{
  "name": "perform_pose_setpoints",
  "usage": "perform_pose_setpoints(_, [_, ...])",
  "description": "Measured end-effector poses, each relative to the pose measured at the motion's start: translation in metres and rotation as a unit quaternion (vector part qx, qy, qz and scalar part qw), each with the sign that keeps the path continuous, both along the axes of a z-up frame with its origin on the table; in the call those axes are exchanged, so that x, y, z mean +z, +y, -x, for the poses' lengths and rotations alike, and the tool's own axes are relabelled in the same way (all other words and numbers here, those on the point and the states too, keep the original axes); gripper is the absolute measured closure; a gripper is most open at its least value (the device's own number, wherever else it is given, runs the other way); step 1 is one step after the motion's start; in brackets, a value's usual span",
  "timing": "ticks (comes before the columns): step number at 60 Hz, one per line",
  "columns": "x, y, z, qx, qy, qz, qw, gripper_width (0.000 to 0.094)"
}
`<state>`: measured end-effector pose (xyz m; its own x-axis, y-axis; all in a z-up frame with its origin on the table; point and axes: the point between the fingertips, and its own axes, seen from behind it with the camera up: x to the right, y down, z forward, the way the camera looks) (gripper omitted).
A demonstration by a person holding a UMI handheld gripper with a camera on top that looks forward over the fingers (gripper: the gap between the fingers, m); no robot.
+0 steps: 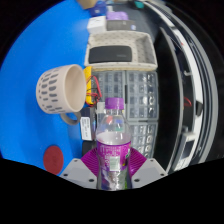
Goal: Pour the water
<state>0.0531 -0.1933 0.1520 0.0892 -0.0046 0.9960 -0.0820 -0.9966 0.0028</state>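
Note:
My gripper (111, 168) is shut on a clear plastic water bottle (111, 135) with a purple label; both magenta pads (92, 161) press on its sides. The bottle stands upright between the fingers, its white cap (113, 101) on top. Beyond it to the left a beige textured cup (60, 88) with a handle lies tilted on the blue table (30, 130), its open mouth turned toward the bottle.
A white basket (120, 50) sits beyond the bottle on the table. A clear wire-grid rack (135, 100) stands right behind and to the right of the bottle. Dark equipment (190, 80) runs along the right side.

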Motion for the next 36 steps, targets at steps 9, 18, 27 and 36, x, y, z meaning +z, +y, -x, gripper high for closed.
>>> perform_pose_setpoints(9, [0.008,0.008,-0.012,0.013,-0.009,0.112,0.994,0.058])
perform_pose_setpoints(18, [0.009,0.02,-0.018,0.031,-0.021,0.212,0.977,0.0581])
perform_pose_setpoints(27, [0.006,0.033,-0.024,0.049,-0.032,0.291,0.955,0.0583])
perform_pose_setpoints(36, [0.005,0.033,-0.025,0.048,-0.03,0.292,0.955,0.0582])
